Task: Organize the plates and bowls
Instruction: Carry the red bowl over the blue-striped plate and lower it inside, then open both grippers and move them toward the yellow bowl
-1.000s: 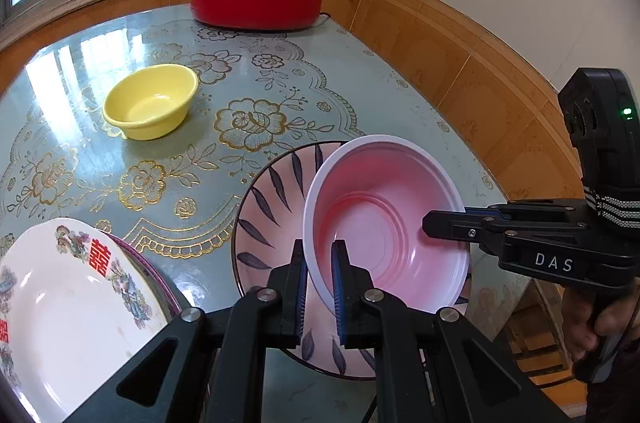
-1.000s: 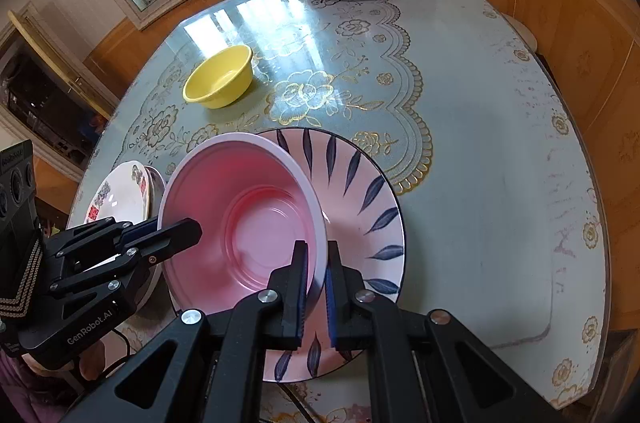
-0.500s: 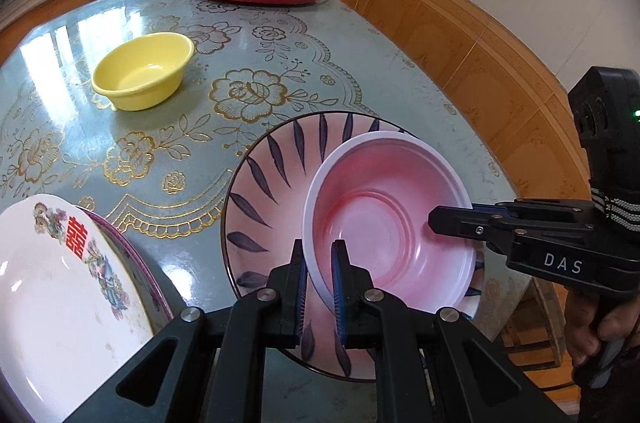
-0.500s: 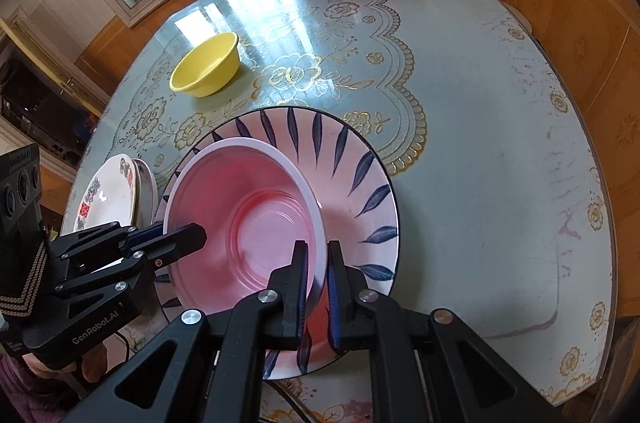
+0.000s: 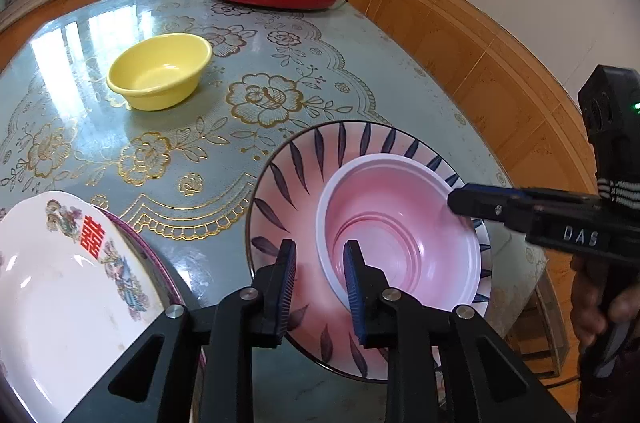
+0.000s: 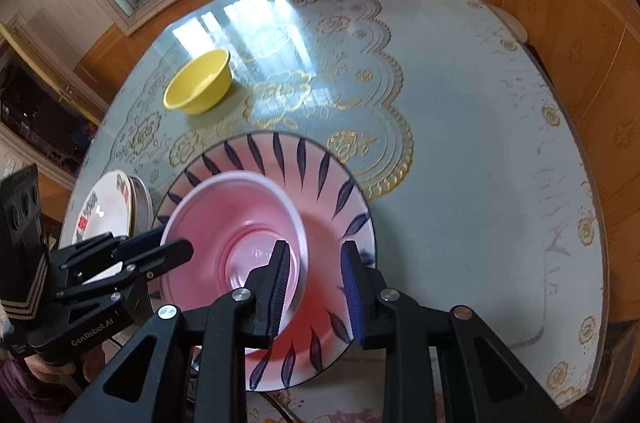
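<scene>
Both sets of jaws, pinched on the pink bowl's (image 5: 404, 239) rim a second ago, are now being opened, and the bowl has been set down inside the leaf-patterned plate (image 5: 280, 183). Its rim is straddled untouched by the left gripper (image 5: 319, 273) and right gripper (image 6: 314, 277), from opposite sides, equally near. The bowl sits mouth upward, round, without a long axis.

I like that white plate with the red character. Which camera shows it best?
The left wrist view: the white plate fills the lower left corner, its red character and flowers clear. In the right wrist view it is small, distorted at the left edge, partly behind the left claw.
</scene>
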`<state>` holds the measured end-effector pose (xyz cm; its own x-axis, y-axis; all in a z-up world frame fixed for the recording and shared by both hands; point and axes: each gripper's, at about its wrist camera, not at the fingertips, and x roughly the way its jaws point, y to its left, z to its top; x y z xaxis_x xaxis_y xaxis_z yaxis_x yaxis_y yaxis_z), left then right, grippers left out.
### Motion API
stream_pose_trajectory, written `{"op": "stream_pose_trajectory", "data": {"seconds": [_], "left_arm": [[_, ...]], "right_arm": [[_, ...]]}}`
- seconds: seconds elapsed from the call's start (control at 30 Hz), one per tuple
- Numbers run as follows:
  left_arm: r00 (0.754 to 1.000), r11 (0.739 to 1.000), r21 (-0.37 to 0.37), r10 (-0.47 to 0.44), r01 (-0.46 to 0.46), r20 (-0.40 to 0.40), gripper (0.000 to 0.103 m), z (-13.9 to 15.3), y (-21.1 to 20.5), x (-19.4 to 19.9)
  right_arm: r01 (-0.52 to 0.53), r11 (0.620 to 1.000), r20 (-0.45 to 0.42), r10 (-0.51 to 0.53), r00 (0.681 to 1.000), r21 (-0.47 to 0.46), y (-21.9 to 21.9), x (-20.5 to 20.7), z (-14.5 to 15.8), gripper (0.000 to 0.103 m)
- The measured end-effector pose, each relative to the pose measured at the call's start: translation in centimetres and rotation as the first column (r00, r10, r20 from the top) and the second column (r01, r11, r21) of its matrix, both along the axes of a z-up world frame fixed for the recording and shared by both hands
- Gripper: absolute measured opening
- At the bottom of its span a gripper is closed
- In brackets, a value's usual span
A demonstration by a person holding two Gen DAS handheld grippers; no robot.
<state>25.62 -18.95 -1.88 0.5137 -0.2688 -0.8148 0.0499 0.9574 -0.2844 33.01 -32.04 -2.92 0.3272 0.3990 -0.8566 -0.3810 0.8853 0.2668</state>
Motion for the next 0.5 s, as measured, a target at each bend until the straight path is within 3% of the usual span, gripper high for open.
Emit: {"op": "stream_pose_trajectory", "data": {"seconds": [0.23,0.3,0.37,0.5], "left_arm": [[1.000,1.000,-0.022,0.006,-0.005,0.020,0.038,0.8,0.3,-0.3],[0.999,0.999,-0.035,0.007,-0.006,0.032,0.042,1.2,0.6,-0.5],[0.999,0.999,-0.042,0.019,-0.017,0.042,0.056,1.8,1.1,-0.8],[0.998,0.995,-0.093,0.045,-0.041,0.041,0.058,2.6,2.7,-1.2]], "right_arm": [[-0.030,1.000,0.032,0.030,0.999,0.008,1.7,1.4,1.5,0.027],[-0.042,0.999,0.043,0.042,0.998,0.008,2.4,1.8,1.8,0.032],[-0.055,0.998,0.049,0.055,0.997,0.017,3.2,2.2,2.2,0.033],[-0.075,0.996,0.042,0.073,0.996,0.053,4.4,3.3,2.7,0.035]]}}
